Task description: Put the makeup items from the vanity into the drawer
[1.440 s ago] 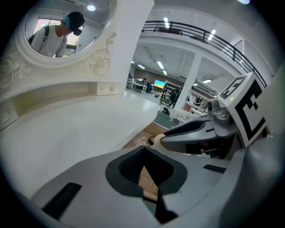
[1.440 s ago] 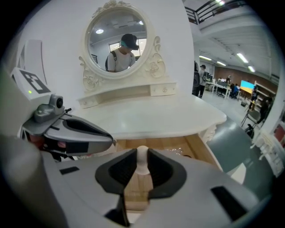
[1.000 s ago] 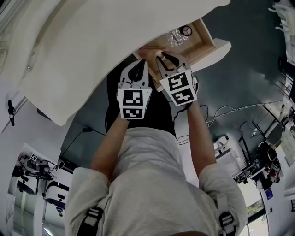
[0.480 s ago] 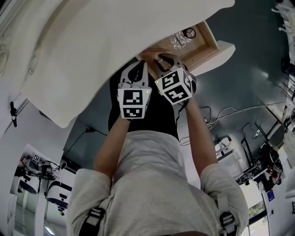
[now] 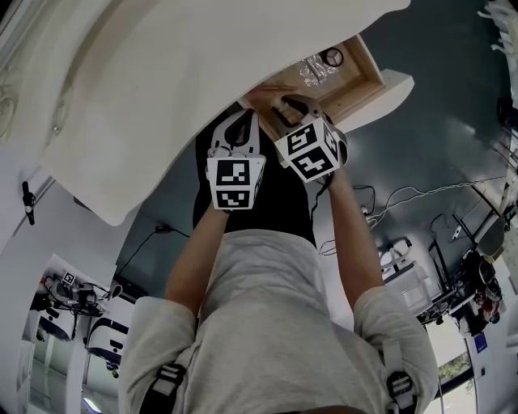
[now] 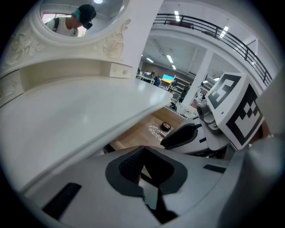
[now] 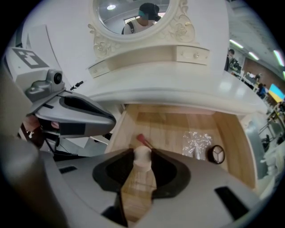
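Note:
The wooden drawer [image 7: 231,133] stands pulled out under the white vanity top [image 5: 162,81]. My right gripper [image 7: 142,153] points down into it. Its jaws have just been opening, and a cream cylindrical makeup item [image 7: 142,156] stands between the pads at the drawer's near end. On the drawer floor behind it lies a thin red-tipped stick [image 7: 143,140]. A clear shiny packet [image 7: 196,142] and a round dark compact [image 7: 217,154] rest further right. My left gripper [image 6: 142,151] hangs shut and empty just left of the drawer, beside the right gripper [image 5: 291,105].
An oval mirror [image 7: 133,13] with carved trim rises behind the vanity top, above a small drawer with a knob [image 7: 193,55]. The drawer's white front panel [image 5: 388,85] juts out on the right of the head view. Cables [image 5: 421,190] trail on the dark floor.
The right gripper has sunk a little into the drawer, and its marker cube has tilted. The left gripper has kept still.

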Tool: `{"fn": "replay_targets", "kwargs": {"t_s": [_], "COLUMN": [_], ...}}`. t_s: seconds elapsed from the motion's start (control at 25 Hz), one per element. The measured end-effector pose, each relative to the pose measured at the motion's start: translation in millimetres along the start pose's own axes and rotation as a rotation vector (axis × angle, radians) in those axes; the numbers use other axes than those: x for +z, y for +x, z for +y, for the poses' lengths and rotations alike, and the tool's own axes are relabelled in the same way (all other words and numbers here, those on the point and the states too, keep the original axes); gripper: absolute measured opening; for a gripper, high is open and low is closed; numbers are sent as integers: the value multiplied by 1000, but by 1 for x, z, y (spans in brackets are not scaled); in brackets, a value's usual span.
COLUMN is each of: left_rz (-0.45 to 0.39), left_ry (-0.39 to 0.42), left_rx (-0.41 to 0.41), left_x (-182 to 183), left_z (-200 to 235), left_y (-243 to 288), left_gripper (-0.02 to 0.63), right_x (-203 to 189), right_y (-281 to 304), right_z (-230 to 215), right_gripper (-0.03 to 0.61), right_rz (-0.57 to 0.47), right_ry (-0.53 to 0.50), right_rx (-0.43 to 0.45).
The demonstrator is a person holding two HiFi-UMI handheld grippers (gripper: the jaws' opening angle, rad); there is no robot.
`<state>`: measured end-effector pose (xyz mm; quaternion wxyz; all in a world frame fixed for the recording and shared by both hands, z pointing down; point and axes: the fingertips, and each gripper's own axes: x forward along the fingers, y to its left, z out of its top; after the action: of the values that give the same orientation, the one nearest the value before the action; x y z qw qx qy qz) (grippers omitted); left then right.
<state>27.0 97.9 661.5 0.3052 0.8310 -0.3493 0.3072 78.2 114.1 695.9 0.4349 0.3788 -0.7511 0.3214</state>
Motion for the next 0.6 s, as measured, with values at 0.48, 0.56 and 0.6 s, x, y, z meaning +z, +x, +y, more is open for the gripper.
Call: {"fn": "replay_targets", "kwargs": {"t_s": [0.48,0.56,0.6], "left_rz": [-4,-12,-20], "left_ry": [29,36,41], "left_rx": [-11,-19,-22], "left_x": [7,14,19], "left_z": [-10,-15,-17], "left_y": [-3,-7,-10], "left_gripper": [6,6,6], "right_x": [5,8,11], "right_y": [-14,-23,-29], "right_z": [-3,-4,-5], "right_gripper": [133,133,132], "right_rz": [-30,-48,-64], "right_ry": [29,42,52], "right_rx": [-9,-20,-26]}}
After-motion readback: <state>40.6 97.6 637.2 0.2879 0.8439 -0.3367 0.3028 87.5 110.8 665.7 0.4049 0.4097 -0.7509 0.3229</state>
